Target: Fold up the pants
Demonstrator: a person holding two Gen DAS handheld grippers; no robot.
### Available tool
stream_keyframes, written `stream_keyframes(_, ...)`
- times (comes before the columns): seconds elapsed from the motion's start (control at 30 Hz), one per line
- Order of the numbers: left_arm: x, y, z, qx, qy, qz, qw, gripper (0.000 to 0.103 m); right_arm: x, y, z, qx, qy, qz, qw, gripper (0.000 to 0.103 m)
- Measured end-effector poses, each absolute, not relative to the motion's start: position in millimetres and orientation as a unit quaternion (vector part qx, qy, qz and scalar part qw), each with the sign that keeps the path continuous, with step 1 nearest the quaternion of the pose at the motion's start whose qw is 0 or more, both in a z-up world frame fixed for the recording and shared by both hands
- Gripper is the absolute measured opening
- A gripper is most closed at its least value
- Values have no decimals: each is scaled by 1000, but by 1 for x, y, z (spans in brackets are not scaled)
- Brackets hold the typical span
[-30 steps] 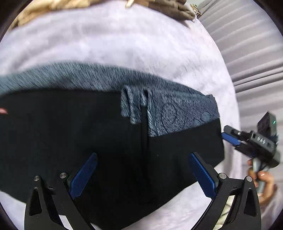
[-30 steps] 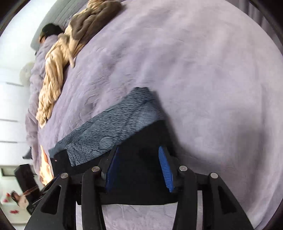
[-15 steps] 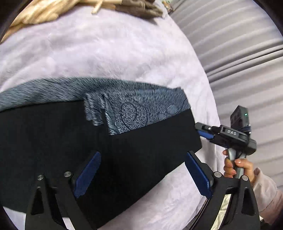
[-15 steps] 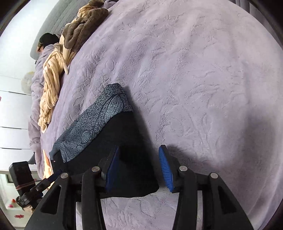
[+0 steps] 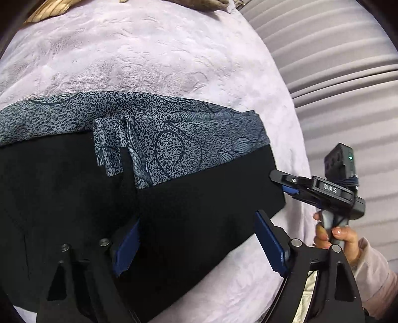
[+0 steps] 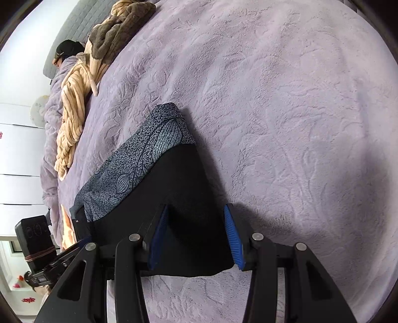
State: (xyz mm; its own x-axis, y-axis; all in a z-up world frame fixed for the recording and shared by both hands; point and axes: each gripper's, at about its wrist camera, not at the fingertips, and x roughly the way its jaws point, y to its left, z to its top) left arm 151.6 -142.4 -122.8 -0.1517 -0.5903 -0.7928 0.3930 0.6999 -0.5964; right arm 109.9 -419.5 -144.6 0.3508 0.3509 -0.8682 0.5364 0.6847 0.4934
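The pants lie folded flat on the bed; both the left gripper and the right gripper hover released, perhaps one fold left

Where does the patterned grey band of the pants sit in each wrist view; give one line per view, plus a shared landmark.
Left wrist: the patterned grey band runs across the middle, along the far edge of the black pants.
Right wrist: it slants left of centre, above the left side of the open right gripper.
Shared landmark: the tan and brown blanket, at the top edge in the left view.
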Motion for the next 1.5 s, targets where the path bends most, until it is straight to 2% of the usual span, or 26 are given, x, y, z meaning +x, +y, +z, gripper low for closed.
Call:
stream_keyframes(0.03, 153, -146, -123, -54, 654, -367, 659, 50, 111, -419, -145, 390, 567, -63, 723, 50)
stream_keyframes(0.07, 153, -146, -125, -39, 658, -362, 659, 5, 111, -420, -145, 389, 568, -63, 722, 50)
stream_keyframes(0.13, 157, -142, -134, -53, 675, -351, 647, 5, 112, -421, -144, 388, 570, -63, 721, 50)
stream_keyframes(0.4, 148, -122, -128, -55, 659, -352, 663, 5, 127, -408, -107, 378, 547, -2, 747, 51)
stream_keyframes(0.63, 142, -137, -121, -36, 655, -314, 687, 6, 157, -374, -137, 357, 584, -14, 729, 51)
stream_keyframes(0.7, 141, -139, -116, -34, 648, -305, 697, 18, 160, -366, -133, 346, 587, -10, 731, 51)
stream_keyframes(0.73, 140, -138, -113, -34, 645, -300, 702, 47, 162, -360, -128, 340, 589, -1, 733, 51)
stream_keyframes(0.77, 140, -136, -109, -31, 640, -289, 711, 92, 162, -355, -126, 336, 590, 3, 734, 52)
stream_keyframes(0.8, 139, -133, -106, -25, 633, -275, 723, 103, 164, -348, -124, 332, 592, 9, 734, 52)
stream_keyframes(0.93, 141, -114, -97, -20, 631, -247, 735, 103, 178, -316, -121, 329, 597, 44, 731, 52)
stream_keyframes(1.23, 137, -51, -96, 61, 643, -143, 750, 103, 221, -234, -128, 336, 597, 96, 722, 50)
stream_keyframes(1.33, 137, -31, -101, 60, 661, -119, 738, 103, 230, -206, -147, 298, 626, 79, 717, 50)
stream_keyframes(1.5, 137, -4, -98, 45, 667, -102, 737, 103, 216, -184, -122, 250, 638, 125, 718, 50)
